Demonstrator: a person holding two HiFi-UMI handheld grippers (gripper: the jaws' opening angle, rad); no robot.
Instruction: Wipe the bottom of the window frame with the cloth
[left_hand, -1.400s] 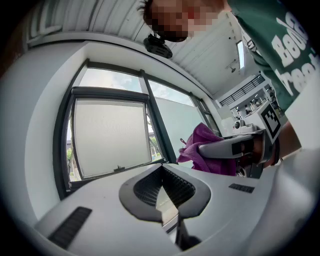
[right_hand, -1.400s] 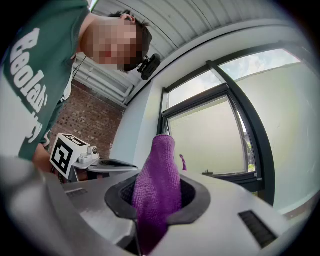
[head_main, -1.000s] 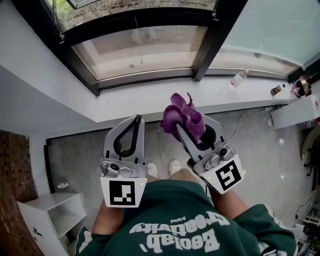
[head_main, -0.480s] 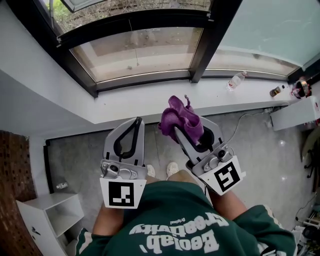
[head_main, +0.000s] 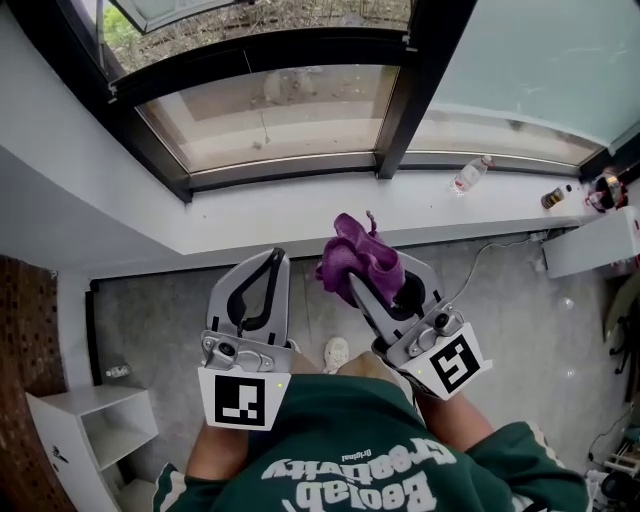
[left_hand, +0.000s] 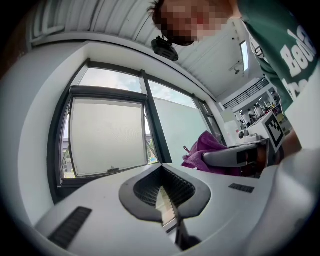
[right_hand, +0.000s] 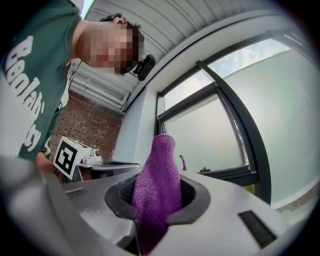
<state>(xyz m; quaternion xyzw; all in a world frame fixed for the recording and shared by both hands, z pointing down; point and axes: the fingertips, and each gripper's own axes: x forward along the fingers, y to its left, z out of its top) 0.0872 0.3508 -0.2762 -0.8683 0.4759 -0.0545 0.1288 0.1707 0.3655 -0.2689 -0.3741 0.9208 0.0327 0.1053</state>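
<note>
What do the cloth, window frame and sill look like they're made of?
The cloth looks like purple microfibre: a fine, fuzzy, matte nap that drapes softly. The window frame is probably coated metal, judging by its slim, smooth, dark bars, though plastic isn't ruled out. The sill is white, smooth and matte, perhaps painted plaster or stone; I can't tell which.
</note>
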